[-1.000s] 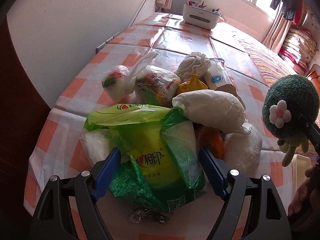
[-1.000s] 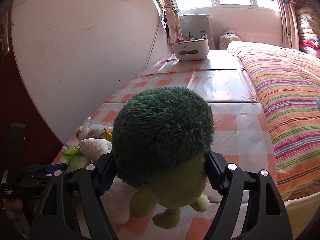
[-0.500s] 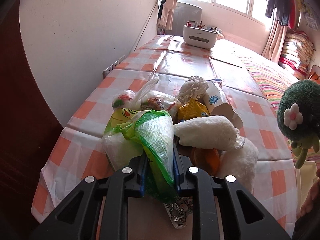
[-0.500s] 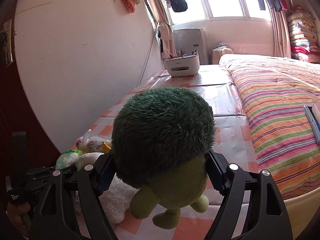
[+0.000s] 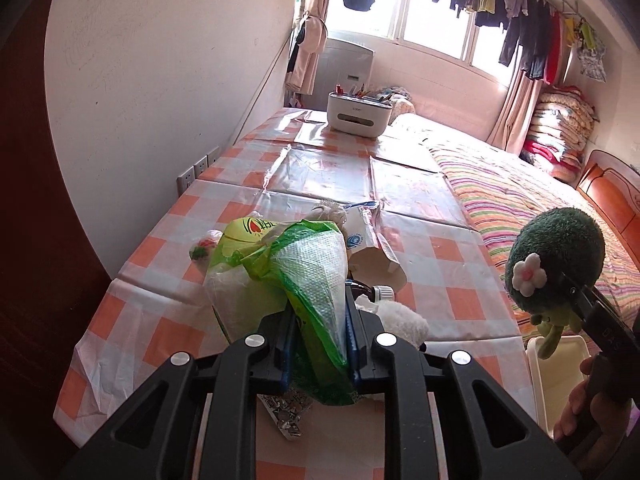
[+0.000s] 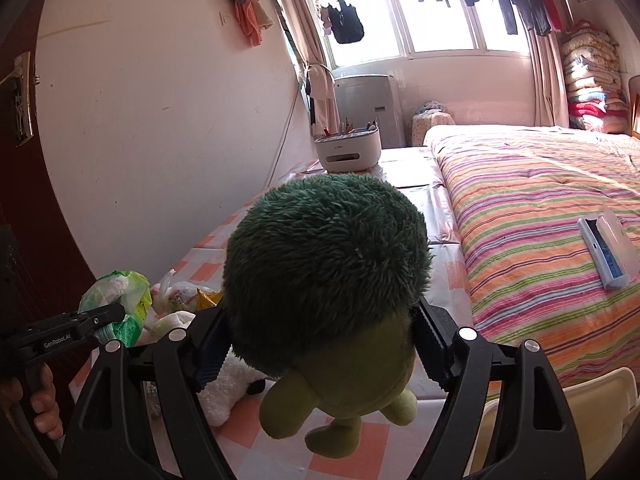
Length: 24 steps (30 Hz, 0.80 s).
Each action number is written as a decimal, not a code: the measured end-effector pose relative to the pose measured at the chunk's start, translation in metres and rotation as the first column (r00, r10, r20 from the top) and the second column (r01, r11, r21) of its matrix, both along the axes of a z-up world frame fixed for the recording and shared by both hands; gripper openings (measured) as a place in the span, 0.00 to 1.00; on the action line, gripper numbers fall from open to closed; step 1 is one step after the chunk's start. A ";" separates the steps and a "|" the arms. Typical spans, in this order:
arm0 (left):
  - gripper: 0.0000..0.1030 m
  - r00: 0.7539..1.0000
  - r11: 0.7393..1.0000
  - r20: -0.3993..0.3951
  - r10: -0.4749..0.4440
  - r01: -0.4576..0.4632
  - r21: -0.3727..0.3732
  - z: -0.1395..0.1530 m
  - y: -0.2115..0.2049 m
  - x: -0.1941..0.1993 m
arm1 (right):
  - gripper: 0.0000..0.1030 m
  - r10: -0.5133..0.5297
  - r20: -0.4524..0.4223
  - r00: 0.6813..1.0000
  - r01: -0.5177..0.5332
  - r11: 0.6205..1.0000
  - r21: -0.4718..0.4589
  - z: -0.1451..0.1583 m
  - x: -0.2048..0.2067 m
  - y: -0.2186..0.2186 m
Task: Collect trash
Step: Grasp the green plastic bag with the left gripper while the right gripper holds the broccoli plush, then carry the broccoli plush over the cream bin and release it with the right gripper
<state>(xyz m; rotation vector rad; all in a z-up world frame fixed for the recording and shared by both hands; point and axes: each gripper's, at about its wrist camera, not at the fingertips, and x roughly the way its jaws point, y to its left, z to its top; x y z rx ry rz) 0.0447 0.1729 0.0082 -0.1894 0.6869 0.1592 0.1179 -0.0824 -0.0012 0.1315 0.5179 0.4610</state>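
The left gripper [image 5: 318, 340] is clamped on a green plastic bag [image 5: 308, 280] of trash, its 2 blue pads pinching the crumpled film near the bag's lower end. The bag appears lifted a little above the checked tablecloth [image 5: 440, 264], directly over the rest of the heap: a paper cup [image 5: 360, 240] just behind it, a white fluffy item [image 5: 400, 316] to its right, and a foil wrapper [image 5: 286, 408] on the cloth below it. The right gripper [image 6: 320, 344] is closed on a green plush toy [image 6: 328, 256], held right of the bag and above a cream bin [image 5: 556, 380] at the tablecloth's near right corner.

To carry the bag well, the grip should stay firm, since thin film slips and the loose upper part may spill its contents. I judge that a steady, level lift clear of the heap works best, so the bag does not drag the cup or the wrapper along. The toy needs to move away from the bin first, or the 2 loads may collide.
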 end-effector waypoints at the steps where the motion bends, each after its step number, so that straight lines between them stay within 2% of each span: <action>1: 0.19 1.000 1.000 0.001 -0.014 0.014 0.003 0.001 -0.007 0.000 | 0.74 -0.007 0.003 1.000 0.007 1.000 -0.001 0.000 -0.001 -0.004; 13: 0.19 0.988 0.988 0.014 -0.151 0.151 0.021 0.004 -0.076 -0.001 | 0.74 -0.108 0.012 0.994 0.109 0.994 -0.030 -0.006 -0.025 -0.053; 24: 0.19 0.954 0.955 0.033 -0.297 0.297 0.007 -0.003 -0.134 0.003 | 0.74 -0.188 0.026 0.982 0.190 0.979 -0.071 -0.013 -0.043 -0.094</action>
